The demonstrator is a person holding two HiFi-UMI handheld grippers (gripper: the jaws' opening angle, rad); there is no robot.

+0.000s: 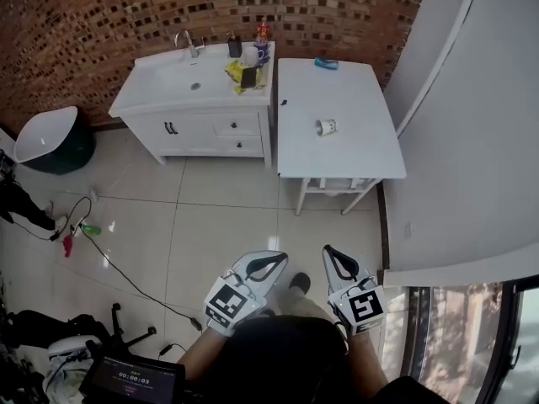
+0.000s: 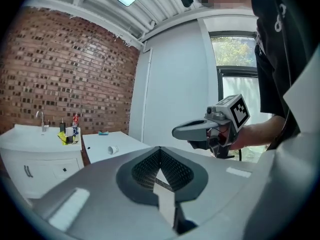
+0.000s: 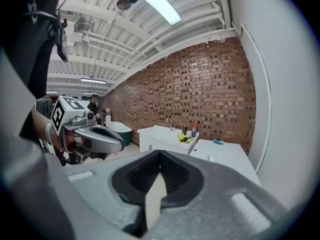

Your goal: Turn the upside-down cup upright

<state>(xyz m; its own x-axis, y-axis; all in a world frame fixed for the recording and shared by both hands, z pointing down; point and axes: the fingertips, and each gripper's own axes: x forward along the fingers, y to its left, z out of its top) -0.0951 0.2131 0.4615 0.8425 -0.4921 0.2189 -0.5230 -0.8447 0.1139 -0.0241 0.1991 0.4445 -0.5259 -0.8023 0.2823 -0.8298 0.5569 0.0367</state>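
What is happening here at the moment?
A person stands on the tiled floor, some way from the white table, holding the left gripper and the right gripper close to the body. Both are shut and empty. The small white cup sits on the table, untouched.

Brick wall, tiled floor, white table

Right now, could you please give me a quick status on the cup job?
Left claw and right claw shut, empty, near the body. Cup untouched on white table, well ahead. Tiled floor between; cable off to the left.
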